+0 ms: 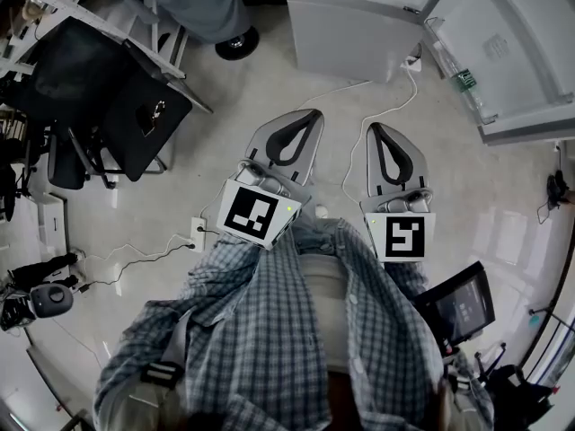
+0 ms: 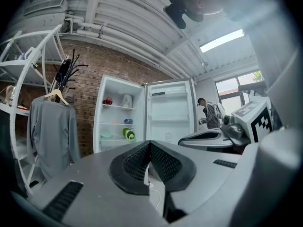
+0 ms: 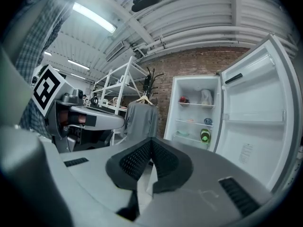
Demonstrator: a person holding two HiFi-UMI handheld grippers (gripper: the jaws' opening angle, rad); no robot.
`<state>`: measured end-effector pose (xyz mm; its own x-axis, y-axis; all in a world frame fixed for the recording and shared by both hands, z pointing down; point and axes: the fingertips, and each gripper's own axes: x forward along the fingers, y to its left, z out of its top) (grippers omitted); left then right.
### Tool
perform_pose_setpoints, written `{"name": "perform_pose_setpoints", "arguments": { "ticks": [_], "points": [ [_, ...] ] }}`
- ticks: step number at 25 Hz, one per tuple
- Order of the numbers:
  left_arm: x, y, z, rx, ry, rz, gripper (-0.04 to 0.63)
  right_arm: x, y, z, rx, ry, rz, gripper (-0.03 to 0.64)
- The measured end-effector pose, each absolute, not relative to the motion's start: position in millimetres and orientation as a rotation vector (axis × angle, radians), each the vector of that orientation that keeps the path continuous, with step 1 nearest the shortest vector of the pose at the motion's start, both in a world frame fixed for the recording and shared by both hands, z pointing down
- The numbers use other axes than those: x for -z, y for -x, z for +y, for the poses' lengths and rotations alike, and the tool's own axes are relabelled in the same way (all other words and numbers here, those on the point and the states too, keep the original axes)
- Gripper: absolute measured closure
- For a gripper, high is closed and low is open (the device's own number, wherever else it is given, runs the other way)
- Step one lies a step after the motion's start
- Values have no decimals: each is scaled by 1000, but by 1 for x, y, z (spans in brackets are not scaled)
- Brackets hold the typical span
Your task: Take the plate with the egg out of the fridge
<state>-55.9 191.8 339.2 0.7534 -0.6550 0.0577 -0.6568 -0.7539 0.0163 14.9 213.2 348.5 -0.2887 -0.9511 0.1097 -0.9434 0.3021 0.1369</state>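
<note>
Idle: left claw and right claw both closed on nothing; fridge open, well apart.
The plate is probably the pale flat shape on a lower shelf; egg too small to tell. Expect stiff, slick, brittle, and a rolling egg: grip rim, keep level.

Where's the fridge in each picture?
Head view: the fridge is at the top edge, seen from above.
Left gripper view: left of centre.
Right gripper view: right of centre.
Shared landmark: its open door, on the fridge's right in every view.
</note>
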Motion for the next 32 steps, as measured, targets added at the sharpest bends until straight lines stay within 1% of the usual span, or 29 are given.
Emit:
{"name": "perform_pose_setpoints", "arguments": {
  "ticks": [18,32],
  "points": [
    [-339,56,50,-53,-2919,-1001,591,-342,-11,73,127,-1801,-2332,612],
    [-346,71,-13,-18,-2924,-971,591,-343,4,8,149,-1822,-2279,612]
  ]
}}
